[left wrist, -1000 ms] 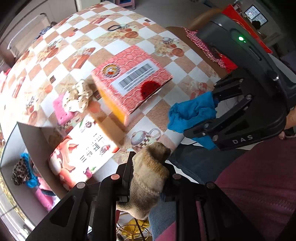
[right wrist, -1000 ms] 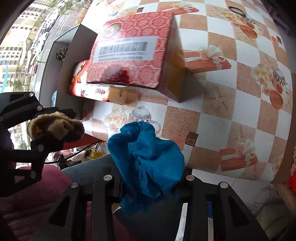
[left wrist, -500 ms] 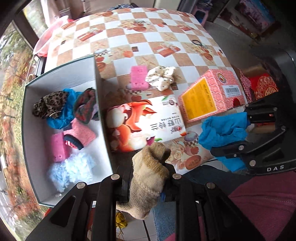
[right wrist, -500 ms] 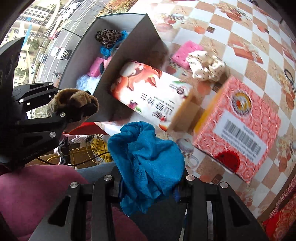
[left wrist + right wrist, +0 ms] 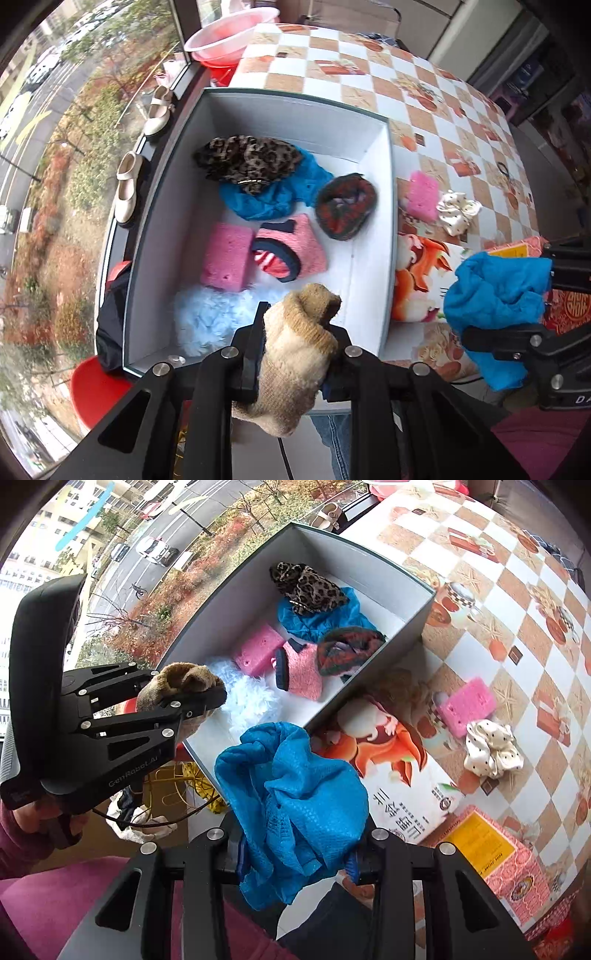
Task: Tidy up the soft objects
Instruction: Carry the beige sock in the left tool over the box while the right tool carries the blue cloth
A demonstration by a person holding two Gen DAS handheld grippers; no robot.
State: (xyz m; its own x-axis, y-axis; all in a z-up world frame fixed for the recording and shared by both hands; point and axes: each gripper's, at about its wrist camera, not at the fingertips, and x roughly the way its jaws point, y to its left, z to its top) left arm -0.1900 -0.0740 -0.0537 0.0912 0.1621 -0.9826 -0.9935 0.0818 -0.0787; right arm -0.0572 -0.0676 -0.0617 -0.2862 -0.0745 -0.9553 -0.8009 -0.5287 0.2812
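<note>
My left gripper (image 5: 297, 343) is shut on a tan knitted sock (image 5: 299, 354) and hangs over the near end of an open grey box (image 5: 384, 122). That sock (image 5: 177, 686) also shows in the right wrist view, at the box's near corner. Off the box's right side, my right gripper (image 5: 295, 834) is shut on a crumpled blue cloth (image 5: 295, 797), above the table's near edge. Inside the box (image 5: 236, 576) lie a leopard-print piece (image 5: 247, 160), a blue cloth (image 5: 273, 195), a pink sponge (image 5: 229, 256), a pink sock (image 5: 291, 251), a dark scrunchie (image 5: 347, 206) and pale blue fluff (image 5: 207, 317).
On the checked tablecloth (image 5: 424, 92) right of the box lie a pink sponge (image 5: 421, 195) and a white dotted scrunchie (image 5: 458, 216). A printed fox carton (image 5: 391, 775) and a red patterned box (image 5: 502, 856) stand near the table's front edge. A pink basin (image 5: 229, 35) sits beyond the box.
Both grippers swung left from over the red box and carton to the grey box, rolling as they went. Each kept its hold, the sock in the left and the blue cloth in the right.
</note>
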